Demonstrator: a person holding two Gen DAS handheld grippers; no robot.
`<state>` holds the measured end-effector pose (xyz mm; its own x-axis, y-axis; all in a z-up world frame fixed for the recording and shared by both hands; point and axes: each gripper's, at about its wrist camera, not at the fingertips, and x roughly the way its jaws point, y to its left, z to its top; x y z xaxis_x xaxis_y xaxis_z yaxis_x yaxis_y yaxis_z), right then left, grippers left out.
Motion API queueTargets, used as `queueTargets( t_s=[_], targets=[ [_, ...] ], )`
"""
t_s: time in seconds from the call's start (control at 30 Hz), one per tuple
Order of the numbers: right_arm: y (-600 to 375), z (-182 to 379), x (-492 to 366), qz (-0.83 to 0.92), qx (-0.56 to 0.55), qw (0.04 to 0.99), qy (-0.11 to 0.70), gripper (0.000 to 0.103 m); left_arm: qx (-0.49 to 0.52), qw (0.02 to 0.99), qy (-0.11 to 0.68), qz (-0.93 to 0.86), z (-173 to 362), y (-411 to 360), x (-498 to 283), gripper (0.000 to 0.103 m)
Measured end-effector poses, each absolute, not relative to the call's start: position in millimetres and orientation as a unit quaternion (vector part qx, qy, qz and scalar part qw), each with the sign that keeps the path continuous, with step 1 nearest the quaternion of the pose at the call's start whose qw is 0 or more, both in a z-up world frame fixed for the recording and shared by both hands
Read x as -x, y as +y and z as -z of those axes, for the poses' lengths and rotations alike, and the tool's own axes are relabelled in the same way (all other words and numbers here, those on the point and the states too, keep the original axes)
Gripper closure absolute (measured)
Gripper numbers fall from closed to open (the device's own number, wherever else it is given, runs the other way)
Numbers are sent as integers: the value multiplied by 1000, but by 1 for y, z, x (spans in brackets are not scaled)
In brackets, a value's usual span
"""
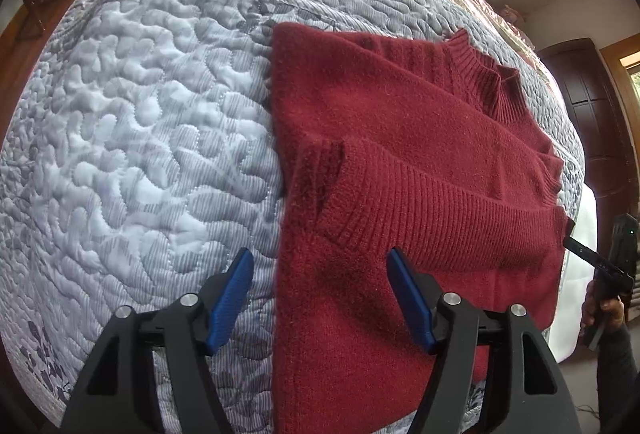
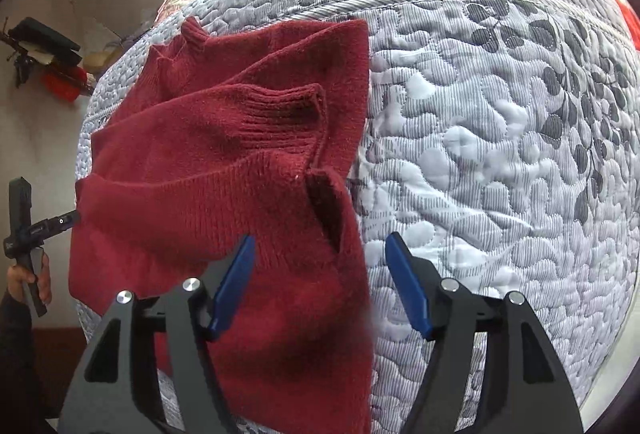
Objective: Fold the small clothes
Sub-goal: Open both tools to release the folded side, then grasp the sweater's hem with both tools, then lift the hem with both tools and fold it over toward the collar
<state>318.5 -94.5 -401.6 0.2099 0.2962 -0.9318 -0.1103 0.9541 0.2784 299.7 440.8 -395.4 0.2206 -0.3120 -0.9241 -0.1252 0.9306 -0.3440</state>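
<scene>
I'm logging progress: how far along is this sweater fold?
Done: both sleeves lie folded across the red sweater on the quilt. In hand: nothing; the left hand-held gripper and right hand-held gripper are open at its hem corners. Left: folding hem toward collar.

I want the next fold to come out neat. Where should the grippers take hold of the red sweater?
Probably the bottom hem of the red sweater, at its two near corners, approached from the near bed edge: sleeves are already folded in, and both open grippers straddle those edges.
</scene>
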Motion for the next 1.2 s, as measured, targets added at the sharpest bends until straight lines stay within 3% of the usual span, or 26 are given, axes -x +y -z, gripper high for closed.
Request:
queueTargets(
  t_s=[0.03, 0.1, 0.2, 0.37, 0.5, 0.7, 0.8, 0.9, 1.2],
  targets=[
    [-92, 402, -319, -132, -69, 776, 613, 43, 169, 764, 620, 60, 396, 440, -300, 46],
    [-86, 400, -317, -133, -58, 784, 603, 55, 169, 764, 619, 62, 395, 437, -299, 69],
    [-77, 397, -316, -130, -37, 790, 598, 78, 139, 776, 613, 45, 388, 428, -301, 82],
    [-72, 390, -312, -120, -29, 805, 581, 91, 91, 797, 597, 30, 376, 414, -298, 88],
    [-67, 387, -307, -123, -28, 815, 565, 94, 68, 803, 592, 24, 374, 408, -295, 89],
    [-61, 390, -311, -118, -23, 819, 562, 89, 50, 806, 590, 16, 374, 402, -295, 83],
    [-60, 389, -310, -113, -14, 823, 556, 93, 49, 809, 586, 17, 371, 401, -296, 83],
    [-58, 387, -308, -112, -17, 826, 552, 95, 51, 813, 579, 19, 366, 401, -295, 92],
    [-50, 383, -308, -124, -2, 832, 541, 87, 43, 810, 584, 16, 369, 396, -297, 91]
  ],
)
